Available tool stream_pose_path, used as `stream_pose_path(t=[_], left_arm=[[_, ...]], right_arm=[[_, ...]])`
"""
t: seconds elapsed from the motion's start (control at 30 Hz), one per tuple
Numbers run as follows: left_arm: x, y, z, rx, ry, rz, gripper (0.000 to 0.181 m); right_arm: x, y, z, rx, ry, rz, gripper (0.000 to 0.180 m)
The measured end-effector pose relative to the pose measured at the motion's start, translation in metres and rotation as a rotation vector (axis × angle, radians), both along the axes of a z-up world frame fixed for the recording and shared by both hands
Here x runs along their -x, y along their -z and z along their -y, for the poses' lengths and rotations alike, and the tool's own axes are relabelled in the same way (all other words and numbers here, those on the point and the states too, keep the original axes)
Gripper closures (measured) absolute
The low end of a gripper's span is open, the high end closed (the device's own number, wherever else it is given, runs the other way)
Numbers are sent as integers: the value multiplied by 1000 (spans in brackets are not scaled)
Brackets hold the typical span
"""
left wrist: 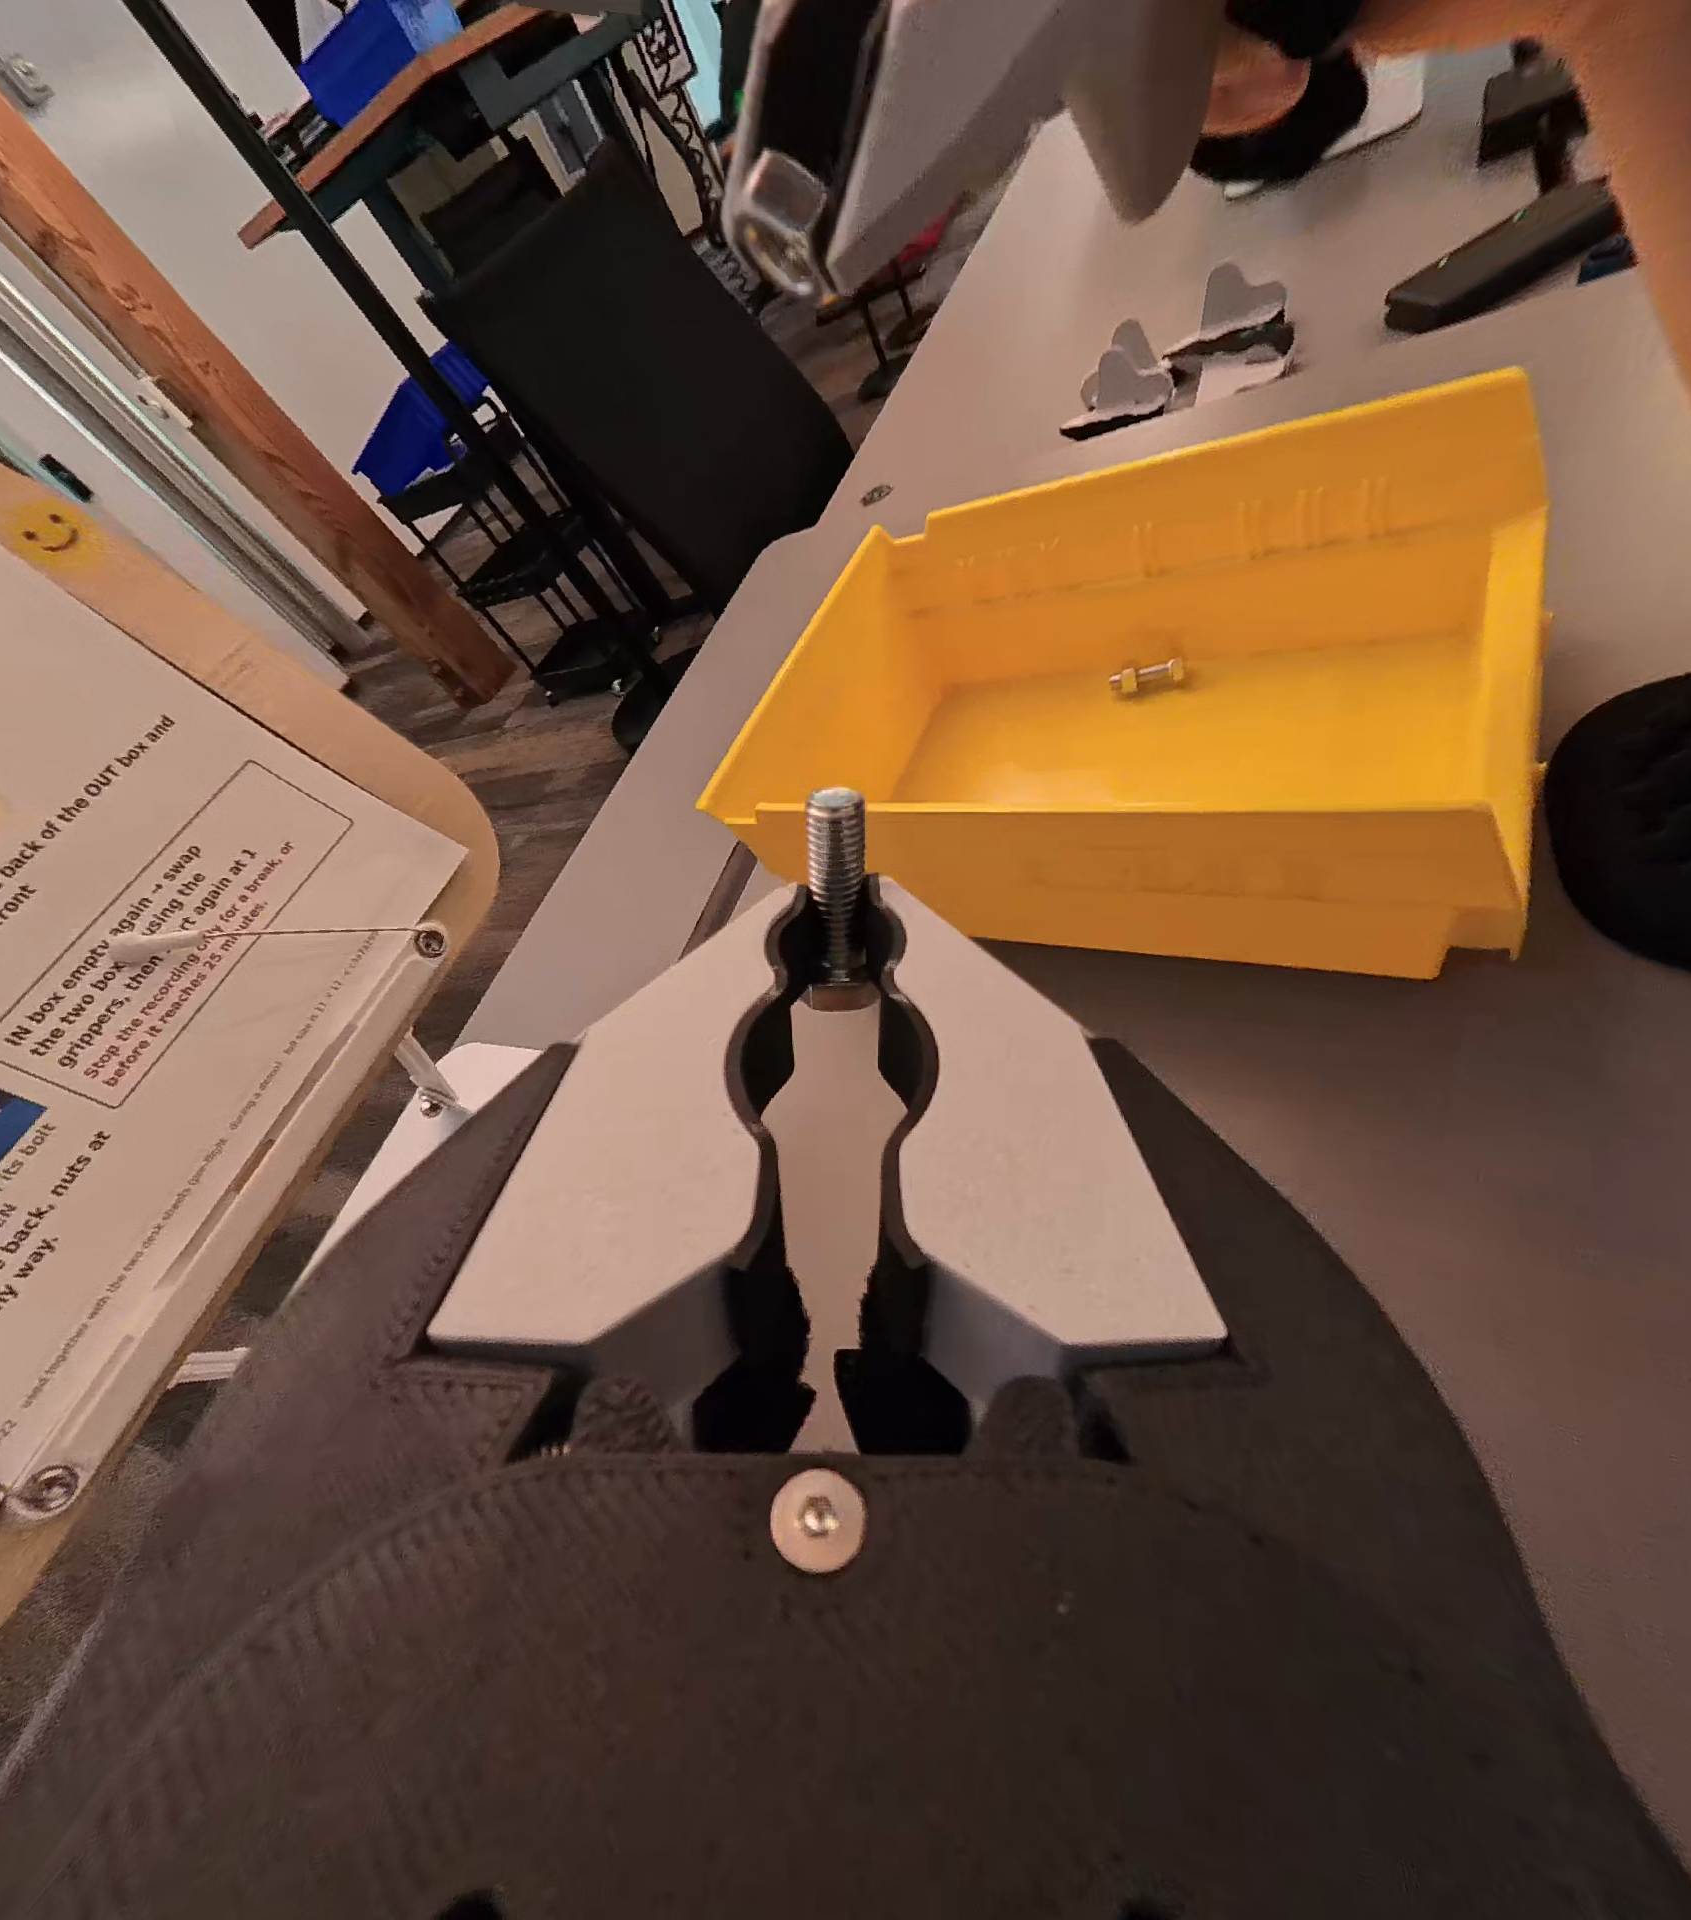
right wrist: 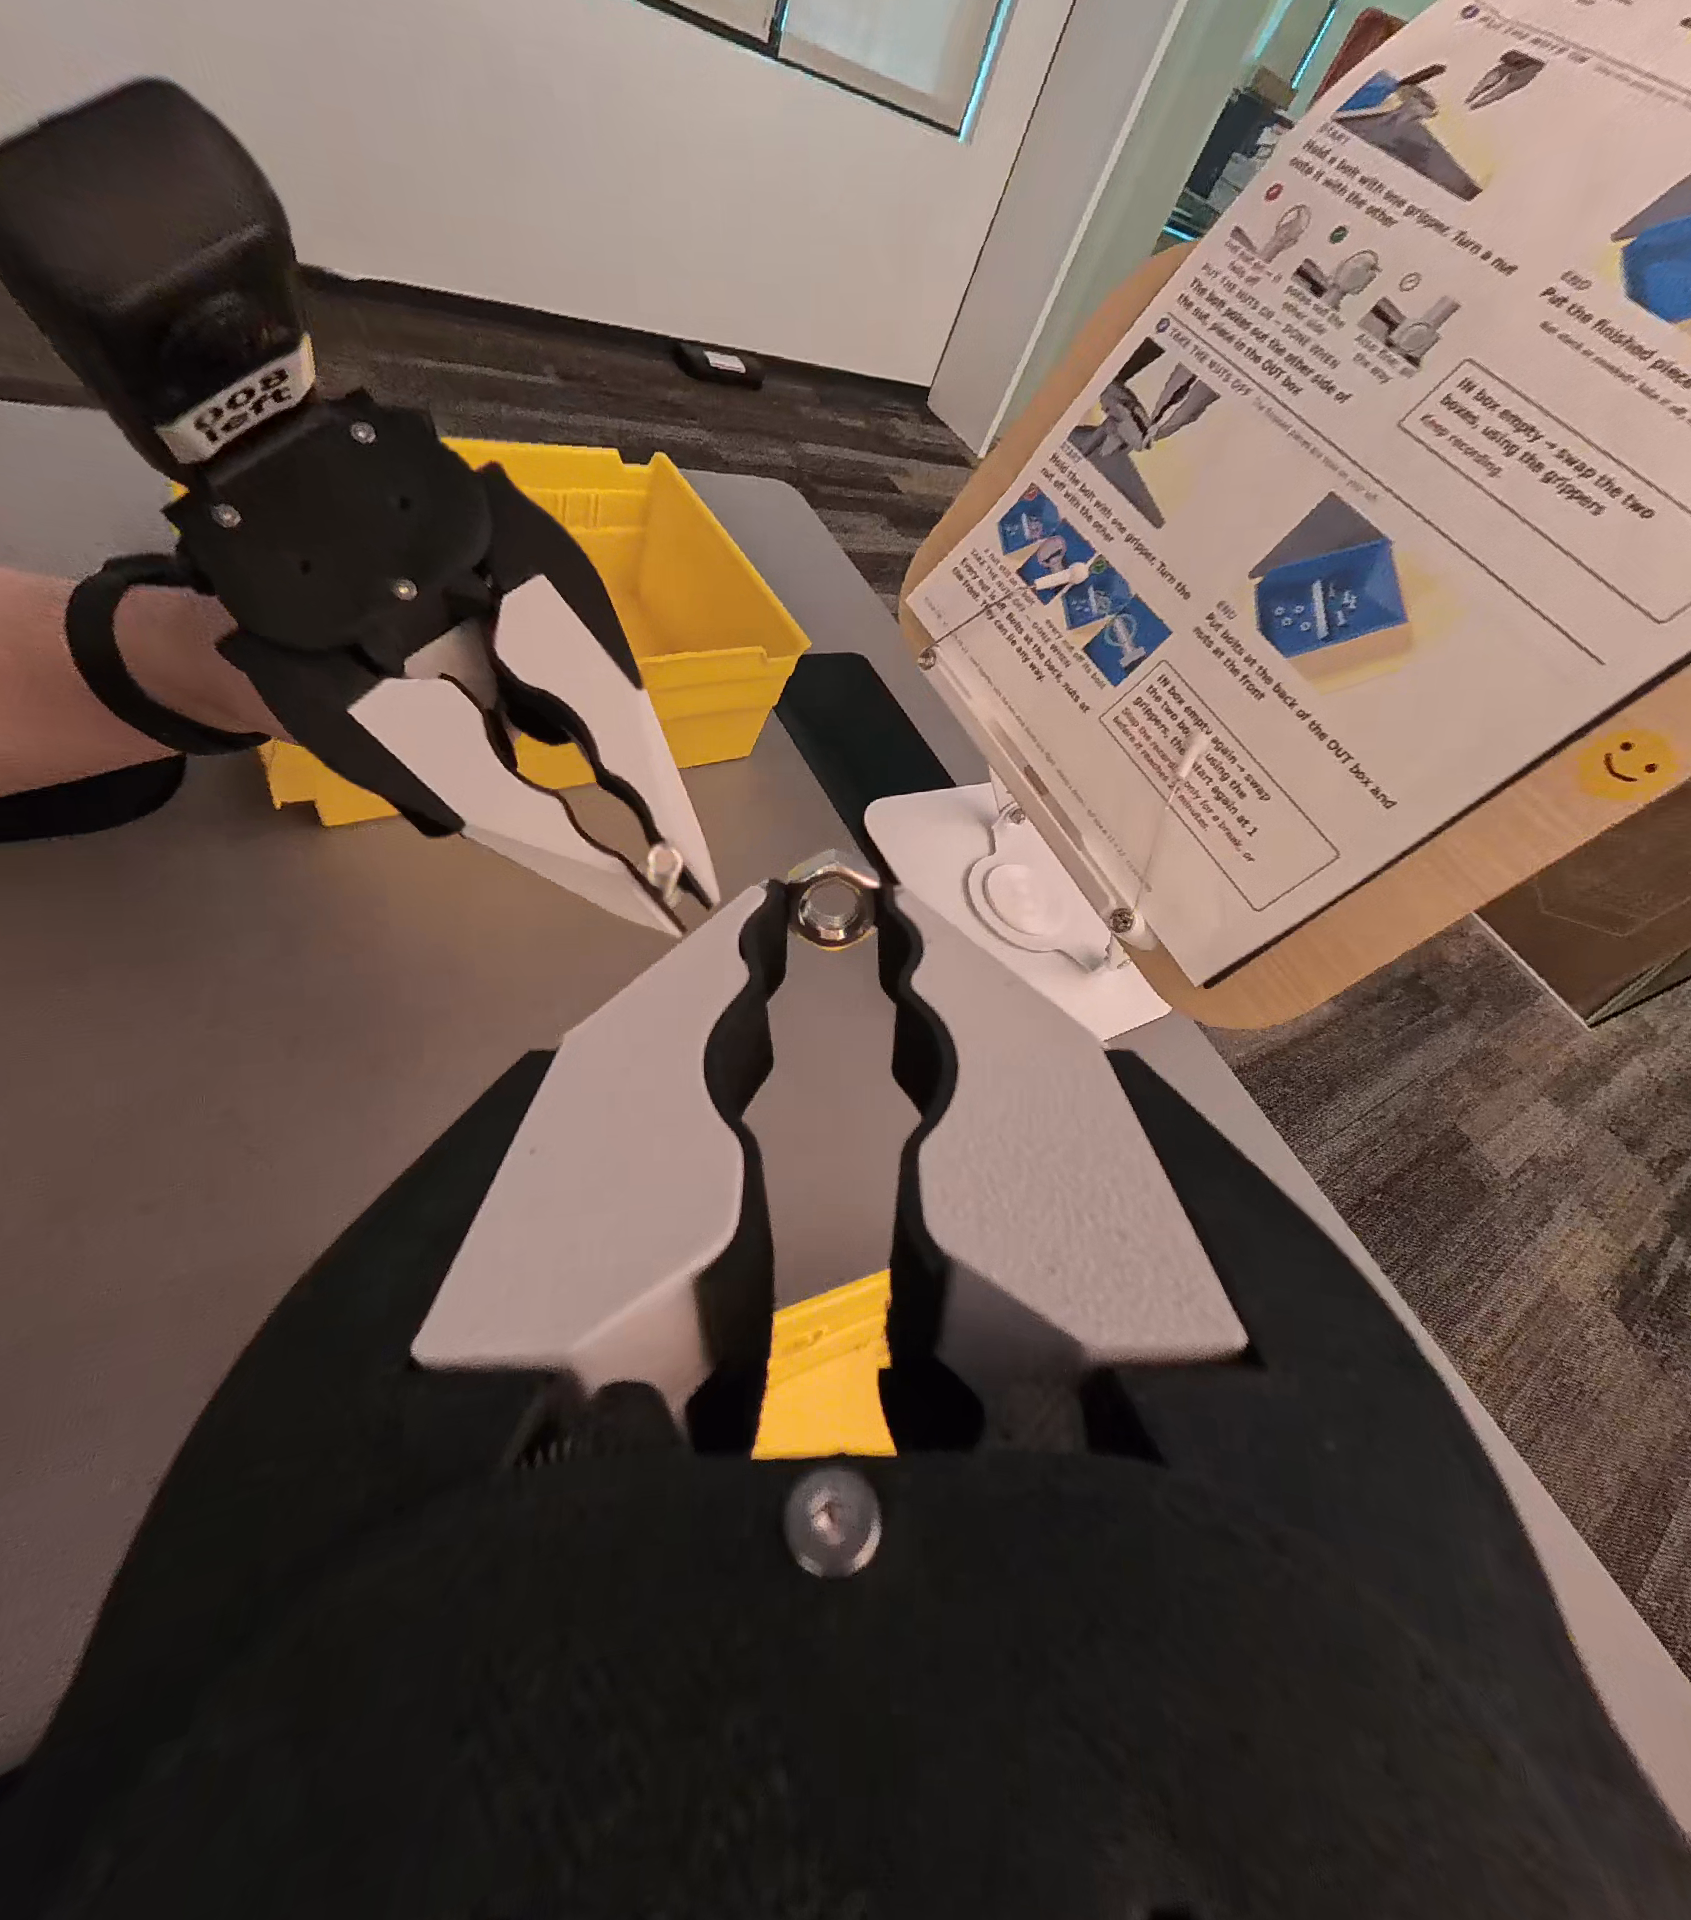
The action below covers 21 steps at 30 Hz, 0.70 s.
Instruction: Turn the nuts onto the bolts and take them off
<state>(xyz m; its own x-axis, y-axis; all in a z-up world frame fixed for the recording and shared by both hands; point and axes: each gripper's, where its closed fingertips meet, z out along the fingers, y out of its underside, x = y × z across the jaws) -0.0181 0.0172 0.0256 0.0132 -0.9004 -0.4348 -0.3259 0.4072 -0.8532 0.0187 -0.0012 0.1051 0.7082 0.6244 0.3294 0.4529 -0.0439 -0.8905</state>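
Ribbed black plastic shells back both tongs. Left tongs [left wrist: 836, 940] clamp a threaded steel bolt [left wrist: 835, 873] upright at their tips; right tongs [right wrist: 833, 906] pinch a shiny hex nut [right wrist: 828, 910], the bolt at its 9 o'clock, apart. At 1 o'clock of the bolt, a yellow plastic bin [left wrist: 1184, 831] on the grey worktop [left wrist: 1392, 1195] holds a nutted bolt [left wrist: 1147, 677]. An instruction sheet [right wrist: 1340, 520] stands at 2 o'clock.

Bolt [left wrist: 834, 894]: bright threaded metal. Nut [right wrist: 828, 910]: shiny metal. Bin [left wrist: 1184, 831]: glossy yellow plastic. Table [left wrist: 1340, 1143]: matt grey, smooth.
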Motion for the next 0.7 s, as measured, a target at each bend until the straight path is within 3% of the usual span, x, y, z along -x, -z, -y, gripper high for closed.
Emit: stream_pose_path(t=[0.03, 0.37, 0.7], left_arm=[[-1, 3, -1, -14, -4, -8, 174], [1, 5, -8, -142, -25, -12, 174], [0, 19, -12, -353, -48, -96, 174]], right_arm=[[2, 1, 0, 4, -1, 10, 164], [15, 15, 4, 26, -49, 113, 164], [38, 51, 5, 18, -142, 385, 164]])
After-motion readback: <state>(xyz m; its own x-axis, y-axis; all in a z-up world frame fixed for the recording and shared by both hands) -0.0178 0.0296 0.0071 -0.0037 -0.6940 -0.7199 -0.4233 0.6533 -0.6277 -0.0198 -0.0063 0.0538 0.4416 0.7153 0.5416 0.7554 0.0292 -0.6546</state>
